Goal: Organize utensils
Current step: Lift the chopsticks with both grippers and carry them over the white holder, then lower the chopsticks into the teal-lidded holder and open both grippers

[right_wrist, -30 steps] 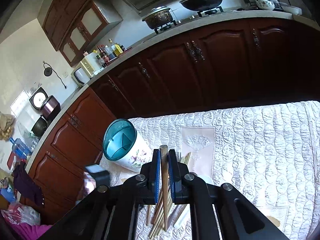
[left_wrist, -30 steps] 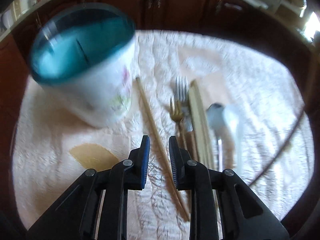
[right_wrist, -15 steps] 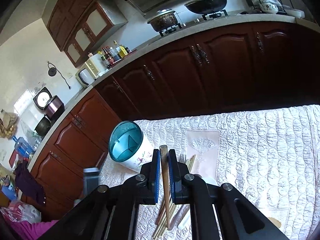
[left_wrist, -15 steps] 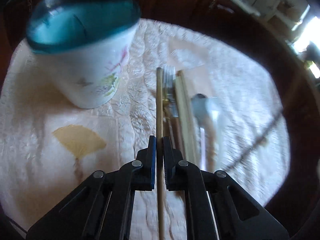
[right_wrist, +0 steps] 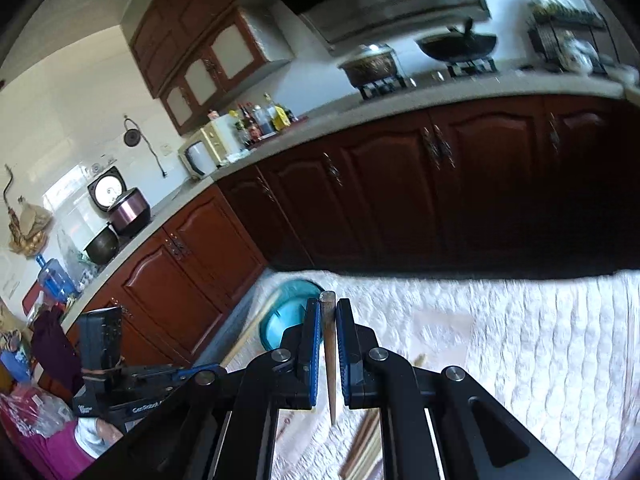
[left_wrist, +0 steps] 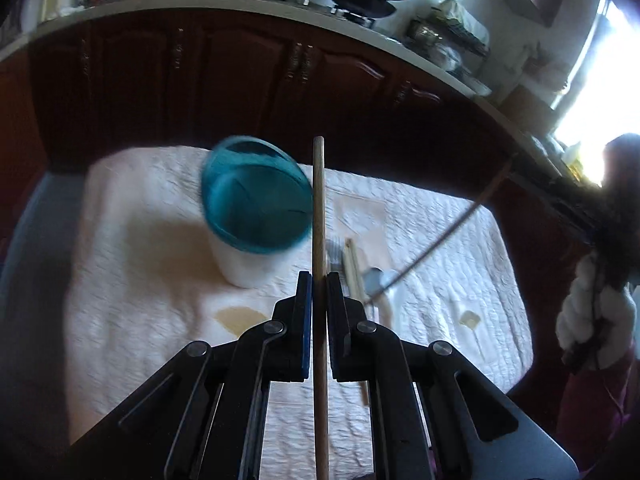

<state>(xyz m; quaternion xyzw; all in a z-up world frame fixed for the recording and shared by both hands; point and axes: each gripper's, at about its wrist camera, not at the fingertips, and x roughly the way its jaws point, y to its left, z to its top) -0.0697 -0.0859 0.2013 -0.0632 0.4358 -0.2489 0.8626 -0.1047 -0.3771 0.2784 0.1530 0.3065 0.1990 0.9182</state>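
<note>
Clearly early on: each claw, left gripper (left_wrist: 319, 280) and right gripper (right_wrist: 328, 312), pinches one chopstick (left_wrist: 319, 216) aloft, cup (left_wrist: 256, 216) at frame centre looks empty, fork (left_wrist: 334, 254) and others (left_wrist: 354, 268) lie on cloth (left_wrist: 132, 280).

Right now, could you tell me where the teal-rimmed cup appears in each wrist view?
Left wrist: teal-rimmed cup stands left of centre on the quilted cloth, just left of the held chopstick.
Right wrist: cup peeks out lower centre, behind the gripper's left finger.
Shared landmark: the wok on the stove.
</note>
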